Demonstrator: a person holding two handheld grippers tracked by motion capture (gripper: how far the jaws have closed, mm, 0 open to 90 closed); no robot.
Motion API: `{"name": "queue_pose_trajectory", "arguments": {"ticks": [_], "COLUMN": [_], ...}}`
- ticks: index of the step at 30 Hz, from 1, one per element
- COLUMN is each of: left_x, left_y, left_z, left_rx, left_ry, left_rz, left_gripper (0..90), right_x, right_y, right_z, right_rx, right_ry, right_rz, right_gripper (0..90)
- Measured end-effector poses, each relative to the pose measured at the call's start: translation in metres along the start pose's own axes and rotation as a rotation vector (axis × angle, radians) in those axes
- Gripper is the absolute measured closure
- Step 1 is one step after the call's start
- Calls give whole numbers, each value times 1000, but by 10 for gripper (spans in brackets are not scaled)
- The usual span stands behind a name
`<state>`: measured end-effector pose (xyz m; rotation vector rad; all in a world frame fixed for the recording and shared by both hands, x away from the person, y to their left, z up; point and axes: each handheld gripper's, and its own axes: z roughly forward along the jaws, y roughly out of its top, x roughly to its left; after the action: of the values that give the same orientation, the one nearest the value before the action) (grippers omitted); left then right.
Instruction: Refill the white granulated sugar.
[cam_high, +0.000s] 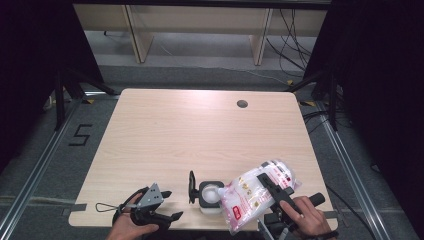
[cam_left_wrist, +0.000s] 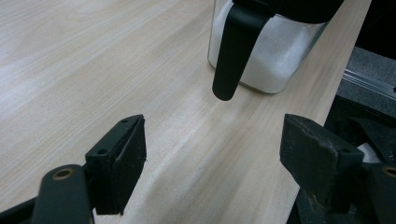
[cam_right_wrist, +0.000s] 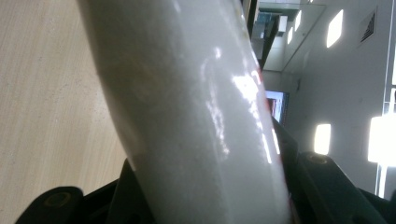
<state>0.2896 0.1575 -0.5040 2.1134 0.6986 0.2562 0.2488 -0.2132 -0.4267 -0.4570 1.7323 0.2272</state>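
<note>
— Since the right gripper (cam_high: 272, 186) sits at the near right edge of the table (cam_high: 200, 125), what is it pinching?

— Its jaws are pressed onto a clear plastic bag of white grains (cam_high: 255, 192); the bag is tilted, its lower end leaning toward the open container (cam_high: 211, 196) just beside it; in the right gripper view the bag (cam_right_wrist: 196, 112) rises between the two black jaws, glossy and pale, with the wood of the table to its left.

— And the left gripper (cam_high: 167, 205)?

— Jaws spread wide and holding nothing; it is held low at the near edge, left of the container; in the left gripper view bare wood lies between the jaws, and the container (cam_left_wrist: 268, 56) stands ahead, clear-walled with white grains inside.

— What of the lid (cam_high: 192, 186)?

— Black, hinged, standing upright on the container's left side; in the left gripper view it hangs down as a dark tongue in front of the container wall.

— Anything farther out?

— A round cable hole (cam_high: 242, 104) near the far edge; grey floor beyond.
</note>
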Motion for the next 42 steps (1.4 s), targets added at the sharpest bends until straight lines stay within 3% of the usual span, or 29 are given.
{"name": "queue_pose_trajectory", "arguments": {"ticks": [2, 3, 14, 15, 16, 17, 19, 21, 34, 35, 40, 41, 42], "left_x": [0, -1, -1, -1, -2, -1, -1, -1, -2, -2, -2, -2, -2], "left_y": [0, 0, 0, 0, 0, 0, 0, 0, 0, 0, 0, 0, 0], "left_z": [0, 0, 0, 0, 1, 0, 0, 0, 0, 0, 0, 0, 0], "left_rx": [4, -9, -10, -10, -14, -10, -10, -10, -14, -14, -16, -16, -18], "left_ry": [-2, -7, -3, -9, -6, -8, -8, -8, -10, -12, -12, -10, -11], "left_rz": [1, -14, -11, -16, -16, -16, -15, -16, -19, -20, -21, -20, -20], "left_gripper": [224, 225, 225, 225, 225, 225, 224, 225, 225, 225, 225, 225, 225], "right_x": [2, 0, 0, 2, 1, 4, 1, 1, 4, 3, 4, 6, 4], "right_y": [0, 0, 0, 0, 1, 1, 2, 2, 3, 2, -1, -3, -3], "right_z": [0, 0, 0, 0, 0, -1, 0, 0, 1, 2, 2, 2, 2], "right_rx": [8, -1, 4, 12, 9, 27, 7, 5, 9, -1, -15, -8, -22], "right_ry": [7, -3, 3, 11, 7, 20, 5, 9, 27, 18, 25, 42, 39], "right_rz": [27, 3, -7, 16, -9, 23, -19, -27, -5, -24, 26, 67, 59], "right_gripper": [590, 590, 590, 590, 590, 591, 591, 591, 592, 592, 593, 594, 594]}}
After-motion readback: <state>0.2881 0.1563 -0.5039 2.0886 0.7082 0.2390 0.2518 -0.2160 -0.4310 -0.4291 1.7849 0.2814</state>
